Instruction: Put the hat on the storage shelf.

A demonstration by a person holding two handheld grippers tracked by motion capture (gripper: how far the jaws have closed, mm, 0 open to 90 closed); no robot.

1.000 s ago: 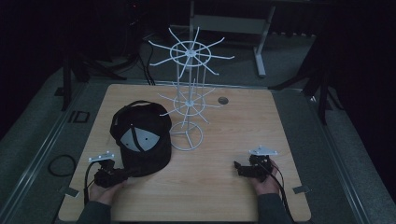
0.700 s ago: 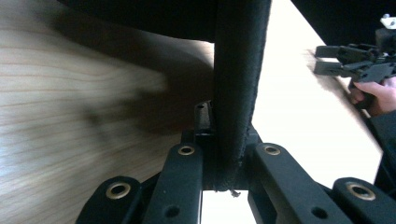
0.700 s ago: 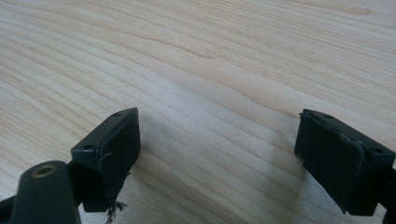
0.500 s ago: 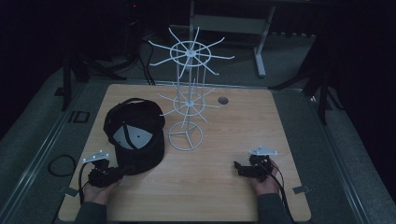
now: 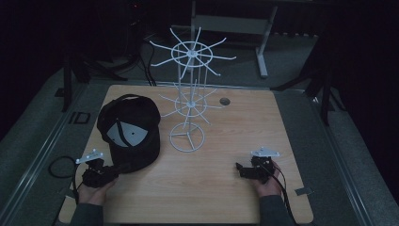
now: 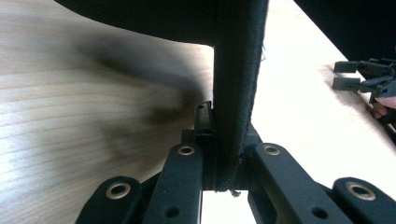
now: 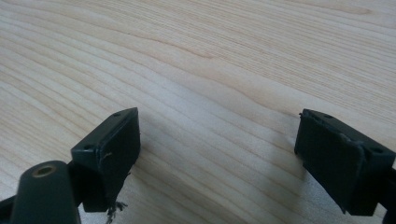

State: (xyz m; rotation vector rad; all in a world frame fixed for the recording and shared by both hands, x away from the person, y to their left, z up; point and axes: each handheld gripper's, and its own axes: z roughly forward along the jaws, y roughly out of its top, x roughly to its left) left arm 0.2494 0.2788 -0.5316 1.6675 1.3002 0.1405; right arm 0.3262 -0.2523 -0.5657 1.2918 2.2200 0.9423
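Note:
A black cap [image 5: 129, 132] lies on the left part of the wooden table [image 5: 263, 127], underside up, with its pale lining showing. At the near left my left gripper [image 5: 116, 170] is shut on the cap's brim. In the left gripper view the dark brim edge [image 6: 236, 70] stands pinched between the two jaws of the left gripper [image 6: 219, 140]. My right gripper [image 5: 240, 168] rests low at the near right, open, and holds nothing. The right gripper view has the right gripper [image 7: 219, 135] spread wide over bare wood.
A white wire display rack [image 5: 188, 99] with two tiers of spokes stands on a ring base at the table's middle, just right of the cap. A small round grommet [image 5: 225, 100] sits behind it. A cable loop [image 5: 59, 165] lies off the table's left edge.
The left gripper has drawn the cap to the left and away from the rack's base. The right gripper has stayed where it was.

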